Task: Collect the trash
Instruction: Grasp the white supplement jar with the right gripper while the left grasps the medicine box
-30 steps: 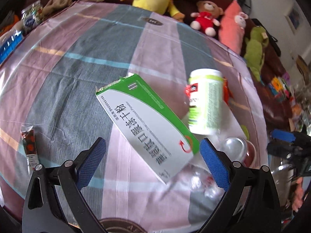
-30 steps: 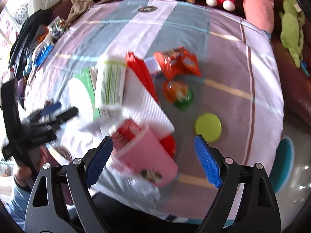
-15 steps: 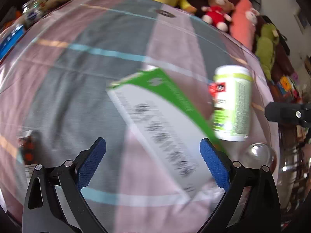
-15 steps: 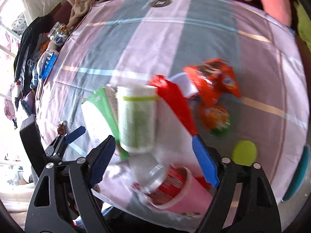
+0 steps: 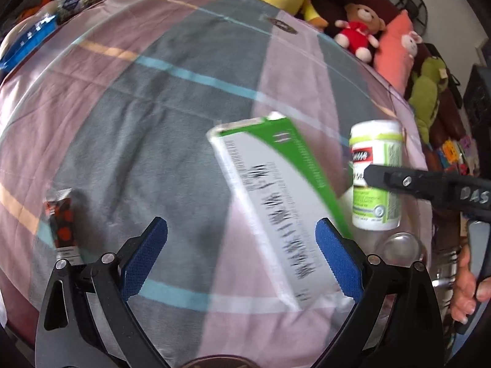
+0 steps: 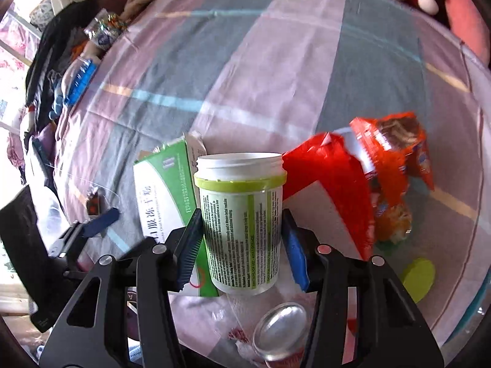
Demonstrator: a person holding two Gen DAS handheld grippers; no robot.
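Observation:
A white bottle (image 6: pixel 242 214) with a green label and no lid lies on the striped cloth, beside a green and white box (image 6: pixel 162 196). My right gripper (image 6: pixel 242 242) points down over the bottle. Its jaws are closing, and both blue pads touch the bottle's sides. In the left wrist view the same bottle (image 5: pixel 376 181) shows with a black finger across it. My left gripper (image 5: pixel 242 257) hovers open over the cloth, the box (image 5: pixel 276 202) just ahead of its right pad (image 5: pixel 334 257). Nothing sits between its pads.
Red wrappers (image 6: pixel 334 165), an orange snack bag (image 6: pixel 396 150), a round green lid (image 6: pixel 419 279) and a clear domed cup lid (image 6: pixel 282 334) lie to the right. A small sachet (image 5: pixel 61 224) lies at the left. Plush toys (image 5: pixel 359 33) line the far edge.
My right gripper moved from over the pink cup to the white bottle and its jaws narrowed around it. In the left wrist view the box slid to the right.

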